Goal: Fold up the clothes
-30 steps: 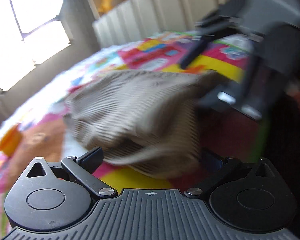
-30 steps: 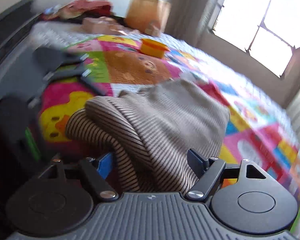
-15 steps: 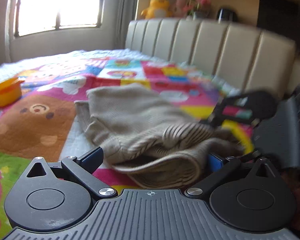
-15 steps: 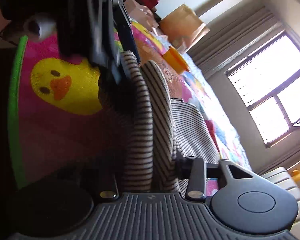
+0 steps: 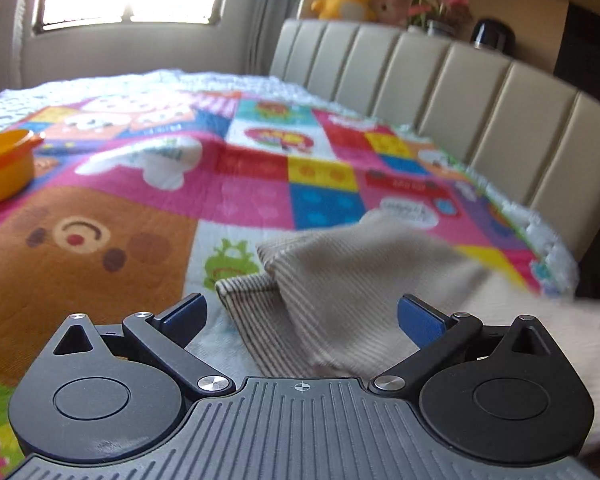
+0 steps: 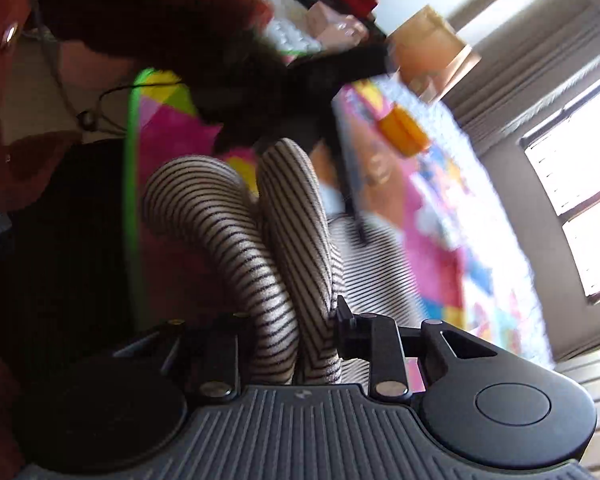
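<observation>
Left wrist view: the left gripper (image 5: 300,314) stands wide open, its blue pads clear of the cloth. The striped beige garment (image 5: 340,280) lies just ahead of and between the open fingers, on the patchwork bed quilt (image 5: 240,184), its far edge blurred and trailing off to the right. A second ago the cloth was bunched up close against this gripper; now more bare quilt shows around it and the garment sits lower and further right, so this side is not gripping anything. An orange bowl (image 5: 4,168) sits far off to the left, the padded headboard (image 5: 440,76) beyond.

Right wrist view: the right gripper (image 6: 292,320) has just been closing and now pinches two rolled folds of the striped beige garment (image 6: 260,240) between its fingers, the cloth rising straight ahead of it. The view is rolled over, with the bed tipped sideways. I judge the right side has taken an edge to lift for a fold, while the left has yet to take its own hold.
</observation>
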{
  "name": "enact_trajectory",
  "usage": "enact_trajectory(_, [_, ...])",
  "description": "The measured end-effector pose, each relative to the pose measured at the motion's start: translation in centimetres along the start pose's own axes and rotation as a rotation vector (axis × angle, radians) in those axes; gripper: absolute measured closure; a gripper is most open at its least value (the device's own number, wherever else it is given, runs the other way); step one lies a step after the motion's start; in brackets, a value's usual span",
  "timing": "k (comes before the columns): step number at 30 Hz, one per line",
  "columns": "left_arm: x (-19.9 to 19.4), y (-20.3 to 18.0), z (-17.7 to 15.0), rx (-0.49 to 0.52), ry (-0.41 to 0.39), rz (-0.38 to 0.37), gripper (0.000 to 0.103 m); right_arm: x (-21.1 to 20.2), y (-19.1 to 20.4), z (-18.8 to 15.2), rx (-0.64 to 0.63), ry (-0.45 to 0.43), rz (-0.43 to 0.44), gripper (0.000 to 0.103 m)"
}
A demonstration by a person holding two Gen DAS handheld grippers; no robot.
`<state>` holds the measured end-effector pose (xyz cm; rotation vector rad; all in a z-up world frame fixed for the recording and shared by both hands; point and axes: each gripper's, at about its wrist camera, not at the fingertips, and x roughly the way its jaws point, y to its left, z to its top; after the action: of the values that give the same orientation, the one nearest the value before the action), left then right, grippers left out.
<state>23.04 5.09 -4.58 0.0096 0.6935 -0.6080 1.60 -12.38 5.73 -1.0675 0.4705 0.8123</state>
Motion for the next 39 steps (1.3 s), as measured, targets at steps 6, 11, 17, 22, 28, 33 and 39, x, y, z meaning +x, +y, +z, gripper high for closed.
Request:
enact_trajectory(6, [1.3,1.7,-2.0,-0.018,0.047,-0.081,0.000,5.8,-7.1,0.9,-0.015,-0.015,0.069,0.072])
enact_trajectory(11, [-2.5,3.3,-2.3,-0.055,-0.023,-0.053,0.000,13.8,-10.0,0.5,0.035,-0.006,0.085,0.072])
enact_trajectory(17, [-8.1,3.0,-1.0,-0.036,-0.175,-0.071,0.000,16.3,-11.1,-1.1,0.190,-0.037,0.121,0.062])
enact_trajectory(22, [-7.3,-0.1,0.4,0.030,-0.198,-0.143,0.000,13.4,-12.5,-4.1,0.366,-0.072,0.068,0.019])
enact_trajectory(28, [-2.9,-2.4,0.1,0.060,-0.116,-0.100,0.000,12.1,-15.7,-7.6,0.747,-0.168,0.011,0.000])
enact_trajectory(33, [-0.6,-0.6,-0.4,-0.040,-0.044,-0.008,0.000,15.8,-17.4,-12.8,1.082,-0.164,0.020,0.000])
enact_trajectory(39, [-0.4,0.3,-0.6,-0.099,-0.025,0.018,0.000,19.3,-15.7,-16.3,1.371,-0.184,0.072,0.000])
